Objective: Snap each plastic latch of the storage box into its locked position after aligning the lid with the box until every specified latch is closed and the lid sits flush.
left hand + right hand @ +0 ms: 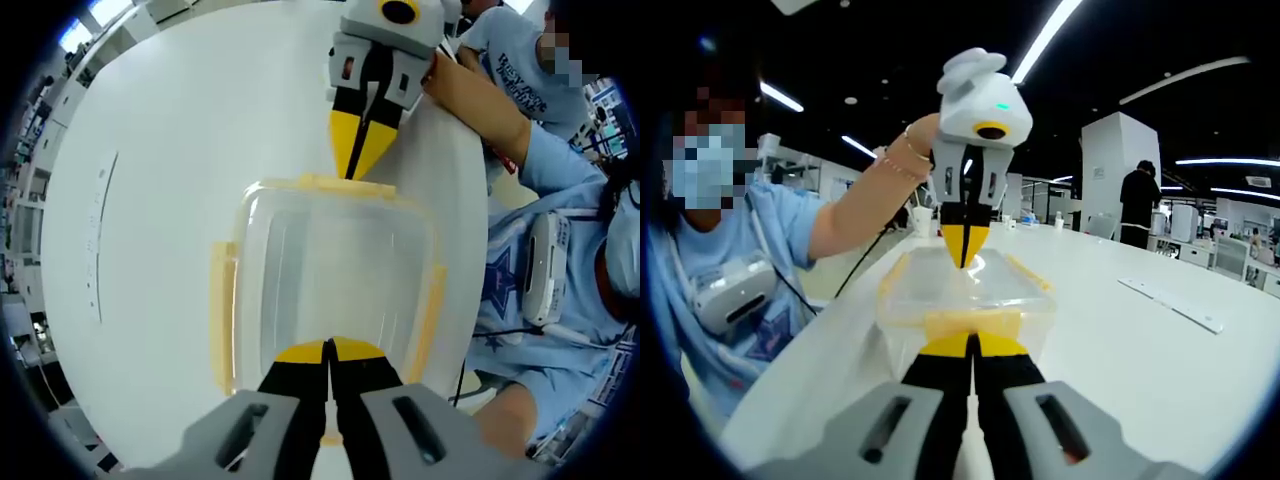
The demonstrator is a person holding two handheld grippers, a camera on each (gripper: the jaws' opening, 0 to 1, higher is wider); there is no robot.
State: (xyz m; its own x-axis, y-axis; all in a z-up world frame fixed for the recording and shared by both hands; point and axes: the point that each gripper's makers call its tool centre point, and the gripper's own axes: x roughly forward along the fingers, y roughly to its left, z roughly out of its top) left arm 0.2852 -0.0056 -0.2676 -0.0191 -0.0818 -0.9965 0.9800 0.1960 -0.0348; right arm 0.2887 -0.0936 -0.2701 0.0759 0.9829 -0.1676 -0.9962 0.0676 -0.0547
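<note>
White table [190, 150], smooth and glossy, with a curved edge. Resting on it: a clear plastic storage box [330, 280] with yellow latches, lid on, near the edge; and a flat white strip [1170, 303] lying well apart from the box.

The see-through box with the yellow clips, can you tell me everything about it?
The storage box is clear plastic with rounded corners, and looks empty. Its clear lid is on. Yellow latches sit on its sides and ends. It rests flat on the white table. The left gripper and the right gripper, both shut, press at opposite end latches. Whether each latch is fully snapped is unclear.
</note>
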